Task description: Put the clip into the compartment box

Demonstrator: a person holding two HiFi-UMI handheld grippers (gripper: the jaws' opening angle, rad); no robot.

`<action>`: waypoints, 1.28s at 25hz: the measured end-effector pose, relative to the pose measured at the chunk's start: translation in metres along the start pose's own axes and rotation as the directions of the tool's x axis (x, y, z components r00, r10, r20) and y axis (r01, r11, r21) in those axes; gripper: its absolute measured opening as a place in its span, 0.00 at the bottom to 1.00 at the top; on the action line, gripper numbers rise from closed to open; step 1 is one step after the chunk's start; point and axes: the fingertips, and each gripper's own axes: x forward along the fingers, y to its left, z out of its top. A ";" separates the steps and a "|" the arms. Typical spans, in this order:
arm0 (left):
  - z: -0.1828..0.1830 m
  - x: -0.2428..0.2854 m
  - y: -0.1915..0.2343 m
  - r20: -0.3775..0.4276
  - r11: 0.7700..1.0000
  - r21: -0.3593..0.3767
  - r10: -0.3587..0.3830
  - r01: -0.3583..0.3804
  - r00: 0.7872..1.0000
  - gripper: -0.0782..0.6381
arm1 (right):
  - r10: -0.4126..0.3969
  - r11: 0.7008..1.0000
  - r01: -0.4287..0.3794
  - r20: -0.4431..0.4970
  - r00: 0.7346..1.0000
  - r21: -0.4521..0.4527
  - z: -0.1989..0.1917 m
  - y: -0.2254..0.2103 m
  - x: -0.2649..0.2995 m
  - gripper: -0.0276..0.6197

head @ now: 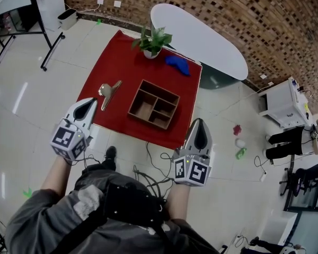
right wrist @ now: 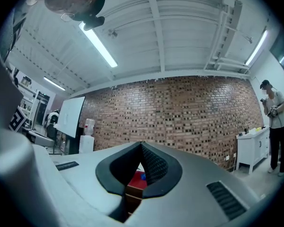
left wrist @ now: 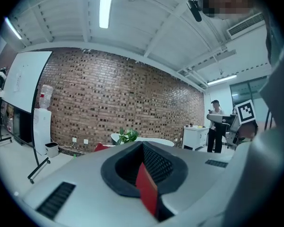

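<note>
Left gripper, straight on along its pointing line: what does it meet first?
Probably the clip on the red cloth, just ahead of the left gripper. Height is unclear; if it passes above the clip, the potted plant looks next.

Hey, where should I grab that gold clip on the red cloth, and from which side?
Take the clip across its narrow handle end, coming down from above with the left tongs, which sit nearest and are shut now. It lies flat on the red cloth, so a level approach would probably just push it. Its finer shape is too small to tell.
</note>
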 end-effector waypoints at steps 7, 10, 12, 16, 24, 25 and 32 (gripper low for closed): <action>-0.023 0.045 0.045 -0.075 0.999 0.012 -0.034 0.035 0.997 0.22 | -0.035 0.999 0.035 0.004 0.999 -0.012 -0.007 0.013 0.053 0.07; -0.040 0.069 0.059 -0.136 0.997 0.029 -0.072 0.076 0.988 0.33 | -0.044 0.999 0.044 0.002 0.999 -0.010 -0.014 0.018 0.076 0.07; -0.055 0.083 0.070 -0.182 0.995 0.045 -0.083 0.093 0.980 0.37 | -0.053 0.999 0.053 0.000 0.999 -0.008 -0.019 0.021 0.089 0.07; -0.093 0.106 0.097 -0.278 0.995 0.024 -0.091 0.101 0.956 0.45 | -0.067 0.998 0.067 -0.004 0.998 -0.008 -0.026 0.029 0.113 0.07; -0.147 0.139 0.136 -0.390 0.993 -0.003 -0.111 0.119 0.914 0.51 | -0.086 0.996 0.086 -0.026 0.996 -0.013 -0.049 0.046 0.138 0.07; -0.153 0.143 0.137 -0.411 0.992 -0.007 -0.117 0.125 0.904 0.51 | -0.089 0.996 0.089 -0.034 0.995 -0.015 -0.051 0.045 0.139 0.07; -0.191 0.171 0.139 -0.549 0.988 -0.091 -0.157 0.128 0.821 0.51 | -0.122 0.992 0.121 -0.069 0.990 -0.020 -0.057 0.023 0.138 0.07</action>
